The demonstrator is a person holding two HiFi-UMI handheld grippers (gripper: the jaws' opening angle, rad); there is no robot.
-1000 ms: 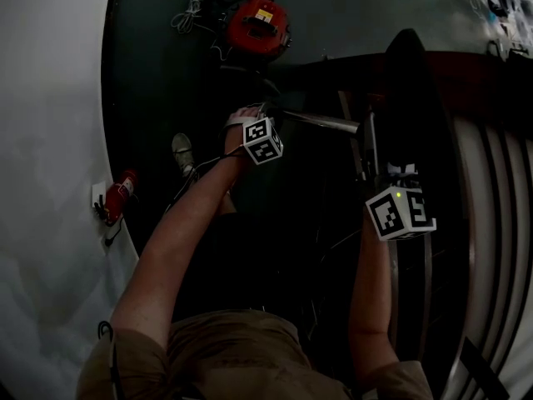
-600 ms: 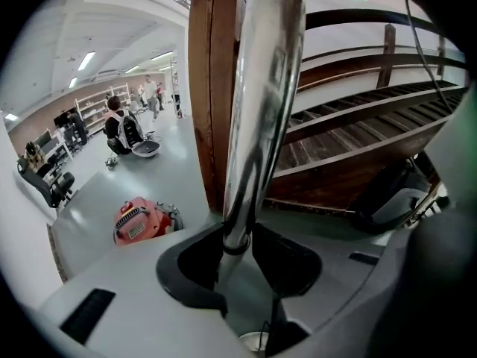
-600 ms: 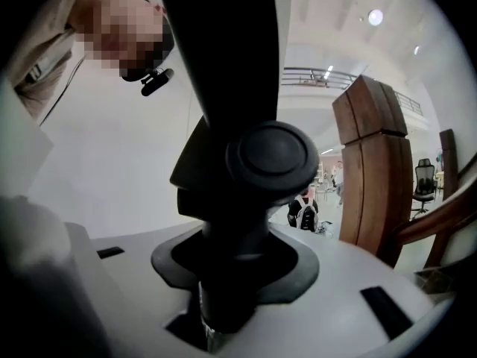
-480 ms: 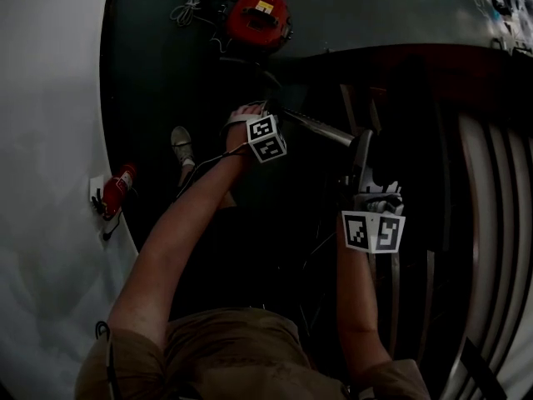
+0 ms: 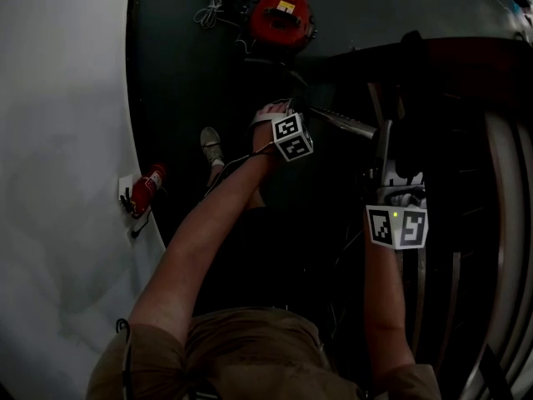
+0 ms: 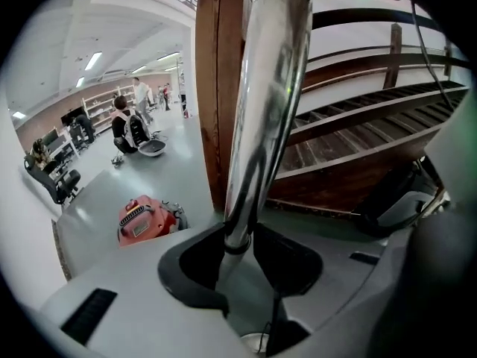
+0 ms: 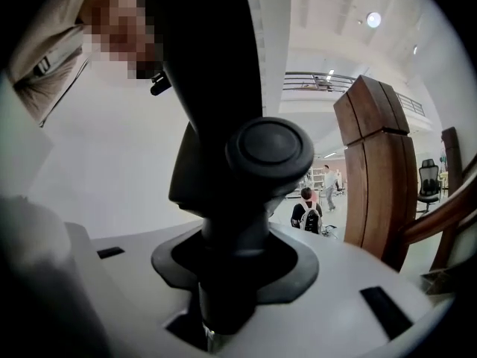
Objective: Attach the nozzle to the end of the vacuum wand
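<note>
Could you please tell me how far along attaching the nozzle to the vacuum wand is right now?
Done: both parts are in the grippers. In hand: the right gripper is clamped on the black nozzle. The chrome wand runs through the left gripper, whose jaws are opening. Left: in the dark head view the wand's end lies close to the nozzle, but no seated joint shows, so probably push home and check.

Large open workspace hall, wall shelves (image 6: 97, 104), office chairs (image 6: 54, 181), mezzanine railing (image 7: 319, 81)
</note>
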